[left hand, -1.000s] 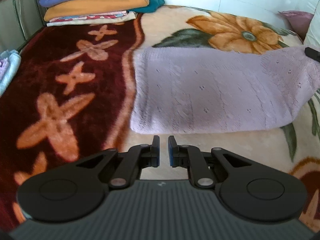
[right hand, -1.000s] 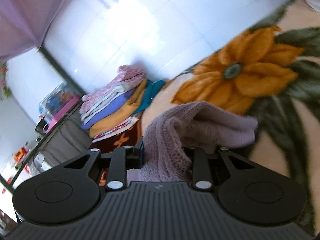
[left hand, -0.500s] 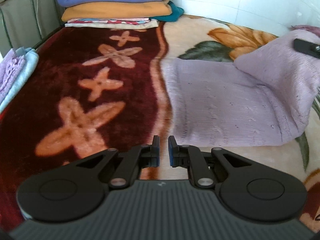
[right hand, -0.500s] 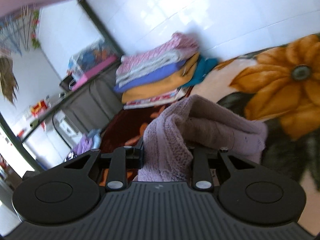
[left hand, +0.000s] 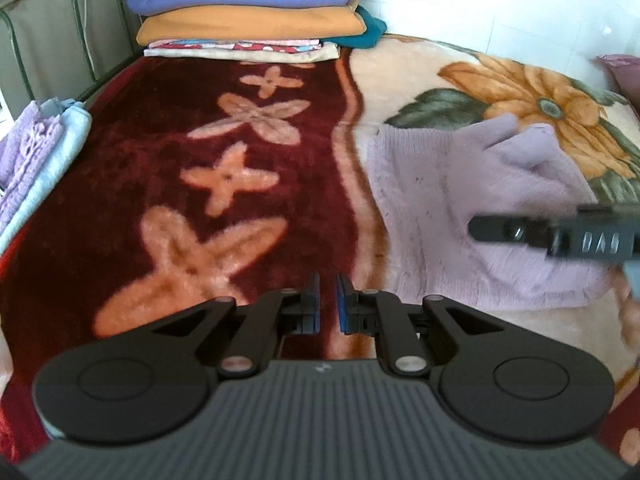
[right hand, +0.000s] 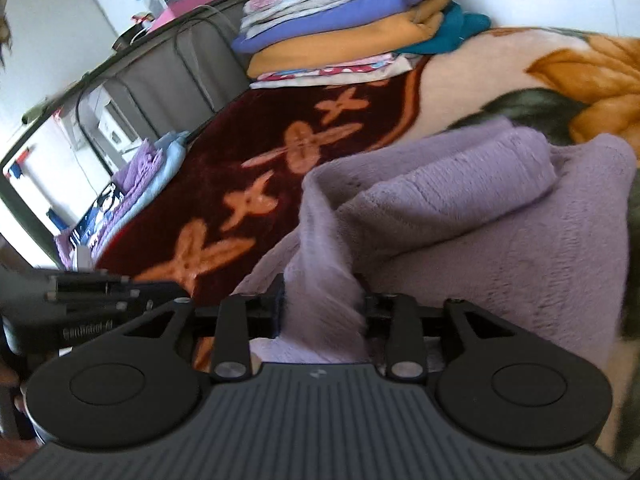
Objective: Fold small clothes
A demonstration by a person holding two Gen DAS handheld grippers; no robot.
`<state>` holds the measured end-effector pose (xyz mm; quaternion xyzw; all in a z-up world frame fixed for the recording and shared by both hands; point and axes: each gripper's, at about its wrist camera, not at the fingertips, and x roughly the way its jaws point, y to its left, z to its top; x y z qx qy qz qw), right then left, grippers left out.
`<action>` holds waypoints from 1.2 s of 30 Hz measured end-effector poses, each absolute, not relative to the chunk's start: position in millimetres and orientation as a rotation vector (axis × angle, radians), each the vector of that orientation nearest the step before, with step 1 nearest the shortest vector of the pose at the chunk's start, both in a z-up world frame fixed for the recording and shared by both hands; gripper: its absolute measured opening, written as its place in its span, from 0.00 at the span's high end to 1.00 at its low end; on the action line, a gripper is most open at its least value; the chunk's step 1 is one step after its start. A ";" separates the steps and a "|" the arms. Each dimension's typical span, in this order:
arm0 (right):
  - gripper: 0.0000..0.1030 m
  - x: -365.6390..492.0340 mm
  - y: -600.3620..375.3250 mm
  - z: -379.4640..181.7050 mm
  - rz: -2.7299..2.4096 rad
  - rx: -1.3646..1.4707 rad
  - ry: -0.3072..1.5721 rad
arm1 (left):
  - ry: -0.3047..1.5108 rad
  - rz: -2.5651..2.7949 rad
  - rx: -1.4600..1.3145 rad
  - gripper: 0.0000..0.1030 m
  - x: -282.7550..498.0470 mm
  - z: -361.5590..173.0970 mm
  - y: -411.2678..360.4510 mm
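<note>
A lilac knitted garment (left hand: 472, 200) lies on the floral blanket, its right part folded over toward the left. My right gripper (right hand: 320, 312) is shut on a bunched edge of the garment (right hand: 460, 216) and holds it low over the rest of the cloth; it also shows in the left wrist view (left hand: 556, 236) as a blurred black bar. My left gripper (left hand: 328, 312) is nearly shut and empty, above the dark red part of the blanket (left hand: 160, 184), left of the garment. It shows in the right wrist view (right hand: 96, 304) too.
A stack of folded blankets (left hand: 252, 12) stands at the far end of the bed by the white wall. Folded purple and light blue cloths (left hand: 36, 160) lie at the left edge. A metal bed frame (left hand: 80, 20) runs behind them.
My right gripper has carried the held edge of the garment leftward and down over the rest of it. My left gripper has drifted left, away from the garment, still empty.
</note>
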<state>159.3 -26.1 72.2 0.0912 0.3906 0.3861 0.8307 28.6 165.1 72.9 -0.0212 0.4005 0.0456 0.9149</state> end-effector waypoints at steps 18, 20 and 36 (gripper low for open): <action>0.39 122.1 -139.0 103.8 0.548 0.305 0.659 | 0.720 -0.078 -0.124 0.87 78.7 93.1 127.9; 0.37 124.6 -152.2 98.5 0.503 0.326 0.659 | 0.724 -0.098 -0.134 0.87 91.5 89.9 122.7; 0.33 125.3 -177.4 55.9 0.407 0.411 0.681 | 0.779 -0.143 -0.053 0.73 160.1 44.8 99.7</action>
